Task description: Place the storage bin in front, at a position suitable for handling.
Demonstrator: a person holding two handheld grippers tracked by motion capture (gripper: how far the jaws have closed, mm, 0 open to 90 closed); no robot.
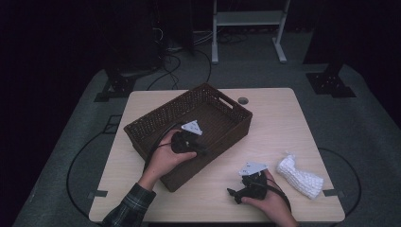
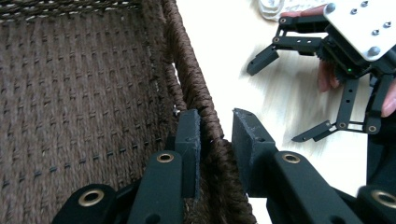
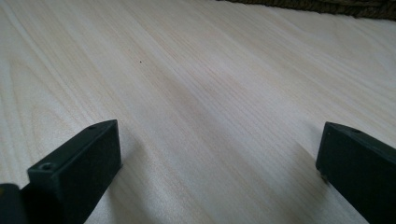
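- High view: left gripper astride near wall of basket; right gripper parked, sock beyond.
- Left gripper view: jaws straddling rim, outer pad clear; might slip.
- Right gripper view: spread wide, empty over table.

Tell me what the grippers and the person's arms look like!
Both are black. The left gripper and right gripper each carry a pale grey three-cornered plate dotted with screws and trail a black cable. The jaws have brass-coloured rivets. The left arm wears a dark plaid sleeve.

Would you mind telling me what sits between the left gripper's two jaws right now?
The woven basket's side wall stands between them, as the left gripper view shows.
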